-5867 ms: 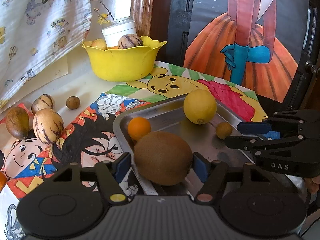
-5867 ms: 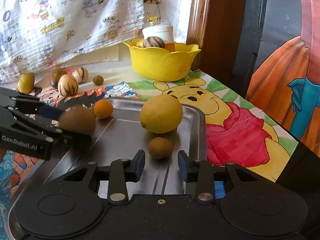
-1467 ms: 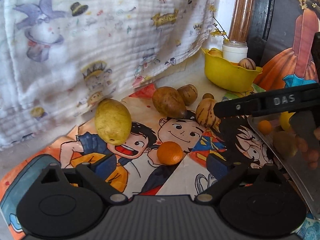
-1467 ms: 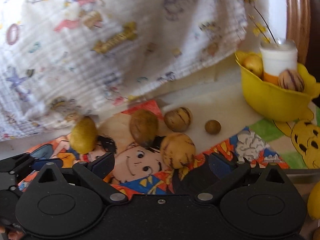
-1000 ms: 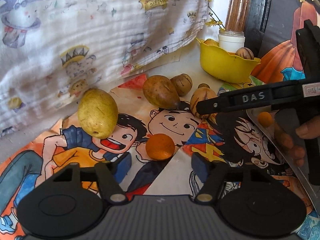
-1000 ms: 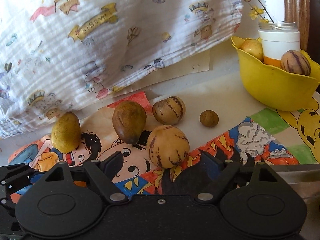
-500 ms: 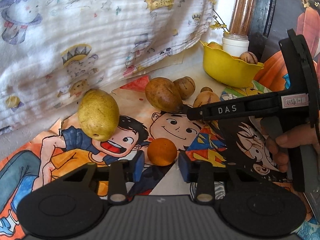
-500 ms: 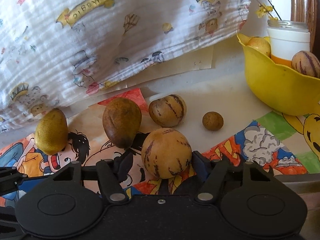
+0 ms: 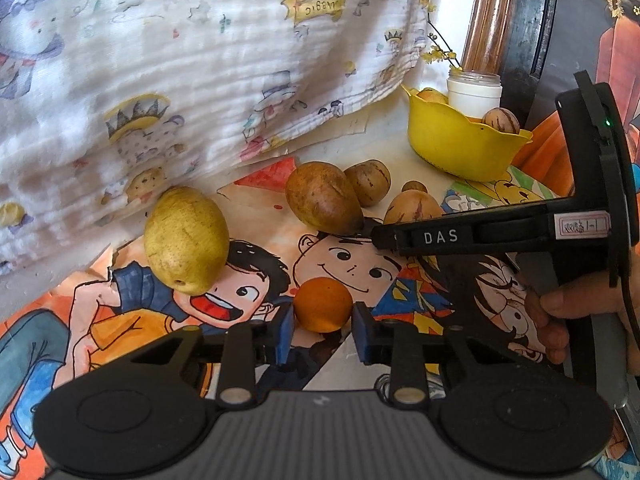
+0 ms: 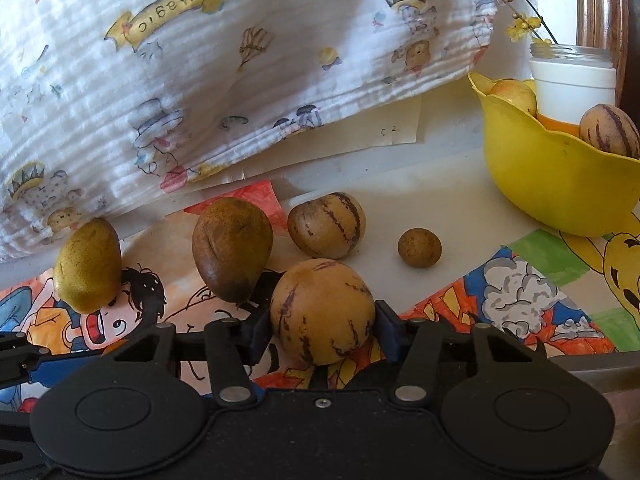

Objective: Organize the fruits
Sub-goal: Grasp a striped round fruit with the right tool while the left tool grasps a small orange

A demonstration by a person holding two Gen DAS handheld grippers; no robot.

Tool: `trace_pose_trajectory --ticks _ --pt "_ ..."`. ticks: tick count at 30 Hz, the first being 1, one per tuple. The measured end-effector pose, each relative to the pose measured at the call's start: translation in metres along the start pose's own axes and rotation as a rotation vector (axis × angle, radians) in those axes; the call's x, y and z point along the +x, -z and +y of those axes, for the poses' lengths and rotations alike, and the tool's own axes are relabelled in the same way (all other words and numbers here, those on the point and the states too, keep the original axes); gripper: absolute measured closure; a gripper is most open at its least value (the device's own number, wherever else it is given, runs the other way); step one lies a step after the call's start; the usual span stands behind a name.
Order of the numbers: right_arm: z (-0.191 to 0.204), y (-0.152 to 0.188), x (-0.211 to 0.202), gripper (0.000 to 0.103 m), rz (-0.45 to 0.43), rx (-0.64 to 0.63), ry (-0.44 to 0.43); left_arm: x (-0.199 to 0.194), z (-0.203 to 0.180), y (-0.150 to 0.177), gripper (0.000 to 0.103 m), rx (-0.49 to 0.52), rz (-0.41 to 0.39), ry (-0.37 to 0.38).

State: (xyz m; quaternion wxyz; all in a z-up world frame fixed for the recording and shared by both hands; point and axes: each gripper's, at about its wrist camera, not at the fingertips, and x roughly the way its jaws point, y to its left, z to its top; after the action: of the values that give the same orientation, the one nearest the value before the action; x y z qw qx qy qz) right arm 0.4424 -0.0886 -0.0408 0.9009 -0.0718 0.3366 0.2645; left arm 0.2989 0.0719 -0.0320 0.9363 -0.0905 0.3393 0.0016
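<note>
Left hand-held gripper (image 9: 322,330): blue pads clamped on a small orange fruit (image 9: 322,305), one pad at each flank. The fruit is round, smooth-skinned, matte orange, and sits on the cartoon drawing (image 9: 248,280) that covers the worktop.

Right hand-held gripper (image 10: 322,330): jaws closing on a striped melon-like fruit (image 10: 322,310), both blue pads at its sides and appearing to touch the skin. This fruit is roundish, tan-yellow, with broken dark purple streaks running top to bottom; surface smooth with a dull sheen. It also rests on the drawing.

Taking the striped fruit as landmark, seen from the right wrist view:
- Just behind and left of it, a brown pear-shaped fruit (image 10: 232,248), mottled skin, with a crease down one face.
- Just behind it, a second striped fruit (image 10: 326,224), smaller, same tan skin with purple streaks.
- Behind and right, apart from it, a small brown ball-shaped fruit (image 10: 419,247), rough, speckled.
- Well to the left, an oval yellow-green fruit (image 10: 87,266), freckled skin.
- Far right and behind, a yellow plastic bowl (image 10: 548,176) with wavy rim, holding another striped fruit (image 10: 610,130), a pale yellow fruit and a white jar (image 10: 572,80).

Behind all the fruit hangs a white crinkled cloth (image 10: 200,80) printed with small cartoon figures.

In the left wrist view, the right gripper's black body reads "DAS", held by a hand (image 9: 560,312).
</note>
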Motion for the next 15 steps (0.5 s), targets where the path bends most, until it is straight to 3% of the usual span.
trace_pose_trajectory --ticks 15 --pt "-0.001 0.006 -0.045 0.049 -0.036 0.05 -0.058 -0.022 -0.007 0.004 0.07 0.016 -0.039 -0.002"
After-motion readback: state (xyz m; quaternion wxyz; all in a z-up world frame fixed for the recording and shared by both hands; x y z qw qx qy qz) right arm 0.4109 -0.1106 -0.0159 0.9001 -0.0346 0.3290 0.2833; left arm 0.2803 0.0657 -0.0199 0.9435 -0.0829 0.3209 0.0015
